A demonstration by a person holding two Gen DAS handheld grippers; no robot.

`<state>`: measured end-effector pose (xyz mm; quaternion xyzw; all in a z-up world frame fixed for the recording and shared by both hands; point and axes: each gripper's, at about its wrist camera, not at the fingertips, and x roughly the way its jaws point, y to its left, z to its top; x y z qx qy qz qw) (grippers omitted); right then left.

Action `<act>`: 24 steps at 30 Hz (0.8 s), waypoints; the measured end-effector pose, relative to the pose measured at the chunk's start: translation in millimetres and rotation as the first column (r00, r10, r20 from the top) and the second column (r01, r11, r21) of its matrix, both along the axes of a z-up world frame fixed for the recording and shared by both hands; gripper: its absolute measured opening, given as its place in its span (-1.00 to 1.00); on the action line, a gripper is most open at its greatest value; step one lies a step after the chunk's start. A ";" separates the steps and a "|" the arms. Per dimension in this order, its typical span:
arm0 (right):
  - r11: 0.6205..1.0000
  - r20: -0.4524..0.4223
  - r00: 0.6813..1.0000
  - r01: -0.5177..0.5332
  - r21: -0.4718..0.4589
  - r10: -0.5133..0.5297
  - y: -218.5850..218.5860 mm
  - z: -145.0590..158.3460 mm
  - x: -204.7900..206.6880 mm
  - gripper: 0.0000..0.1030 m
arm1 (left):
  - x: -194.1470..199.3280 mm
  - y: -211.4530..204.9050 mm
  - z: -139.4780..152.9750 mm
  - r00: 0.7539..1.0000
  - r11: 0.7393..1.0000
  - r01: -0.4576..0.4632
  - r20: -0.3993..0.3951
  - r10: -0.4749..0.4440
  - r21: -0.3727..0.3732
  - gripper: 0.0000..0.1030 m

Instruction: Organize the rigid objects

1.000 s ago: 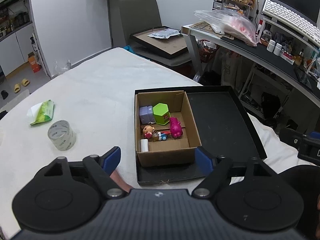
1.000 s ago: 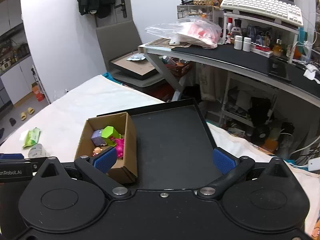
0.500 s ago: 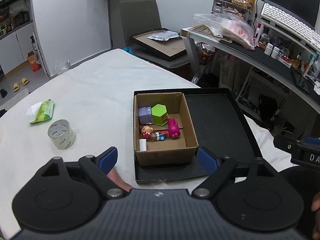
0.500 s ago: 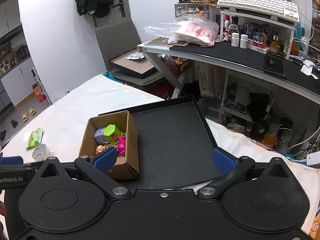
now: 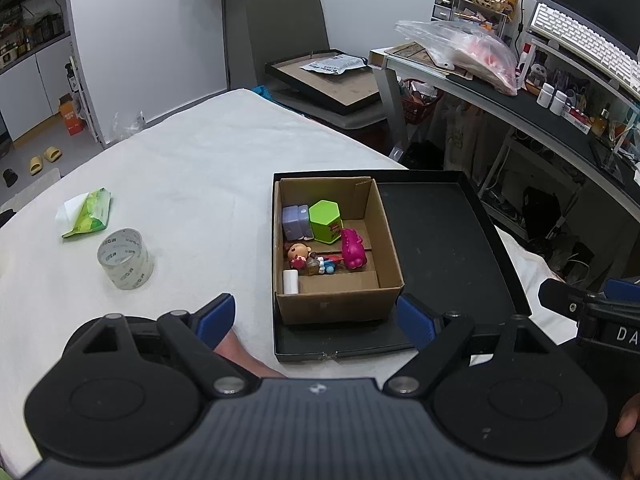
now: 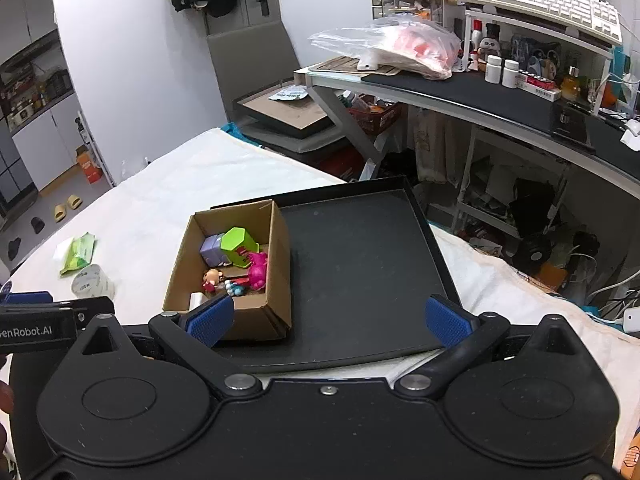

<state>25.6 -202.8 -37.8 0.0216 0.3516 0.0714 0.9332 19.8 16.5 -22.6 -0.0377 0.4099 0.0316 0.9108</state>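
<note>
Just ahead of your left gripper [image 5: 316,316], between its two blue pads, sits the cardboard box [image 5: 334,304] full of little toys. Your left gripper is wide open and holds nothing. It hangs above the near edge of the black tray [image 5: 440,240], not touching the box. Your right gripper [image 6: 327,318] is wide open too and holds nothing. It hangs over the near edge of the tray, with the box just beside its left pad [image 6: 212,317].

That left pad hides the near corner of the box in the right view. The box's near wall hides the bottom of the white roll [image 5: 291,281]. The small toys beside the doll [image 5: 297,254] are a jumble, and you cannot tell what each one is. Only a piece of your other gripper shows at the edge of each view.

The box stands in the left part of the black tray, close against its left wall. The right part of the tray is bare. In the box are a purple block [image 5: 295,220] and a green six-sided block [image 5: 326,222] at the far end, touching each other. A pink dinosaur [image 5: 353,249] stands near the right wall. The doll lies in the middle, and the white roll stands in the near left corner.

Over by the left edge of the white bed [image 5: 200,184], well apart from the tray, are a roll of clear tape [image 5: 125,258] and a green packet [image 5: 89,213].
</note>
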 end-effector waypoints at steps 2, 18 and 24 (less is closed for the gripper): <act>1.000 -0.002 1.000 -0.001 -0.002 0.001 1.0 0.2 0.1 1.00 | 0.1 0.5 -0.4 1.000 1.000 -0.001 -0.002 0.001 -0.002 0.69; 1.000 -0.013 1.000 -0.016 -0.017 0.016 5.9 -0.8 0.0 1.00 | -1.5 2.2 -1.3 1.000 1.000 -0.003 0.001 0.003 -0.006 0.69; 0.999 -0.006 1.000 -0.014 -0.032 0.014 9.3 0.5 -1.1 1.00 | -2.0 1.3 0.5 1.000 1.000 0.000 0.002 0.000 -0.005 0.69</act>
